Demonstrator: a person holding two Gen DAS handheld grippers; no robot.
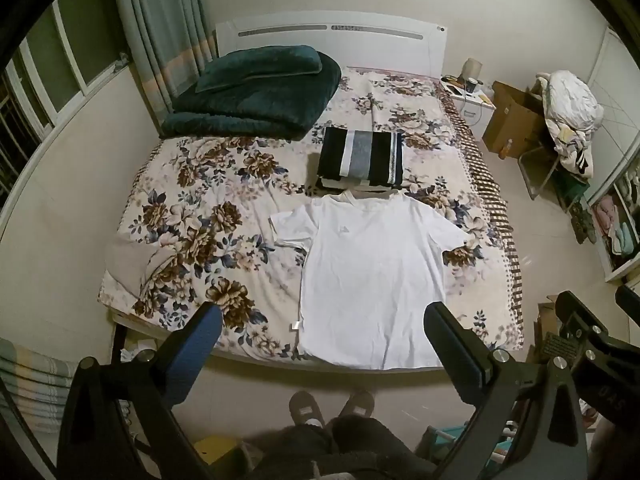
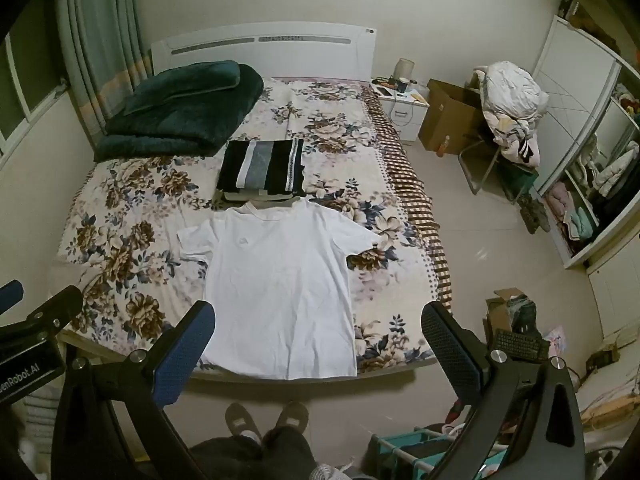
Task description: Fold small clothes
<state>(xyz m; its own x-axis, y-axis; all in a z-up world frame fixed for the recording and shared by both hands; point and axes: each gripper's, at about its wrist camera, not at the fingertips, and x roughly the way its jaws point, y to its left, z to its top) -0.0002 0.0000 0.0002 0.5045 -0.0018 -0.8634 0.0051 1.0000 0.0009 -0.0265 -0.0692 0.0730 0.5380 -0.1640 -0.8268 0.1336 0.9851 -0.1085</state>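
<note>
A white T-shirt point(image 1: 372, 276) lay spread flat, front up, on the floral bed point(image 1: 208, 240), its hem at the bed's foot edge. Just past its collar sat a folded black-and-grey striped garment stack point(image 1: 360, 158); a dark green blanket point(image 1: 256, 96) lay near the headboard. The left hand-held gripper point(image 1: 322, 330) and right hand-held gripper point(image 2: 318, 330) hovered above the foot edge, fingers spread wide, holding nothing.
</note>
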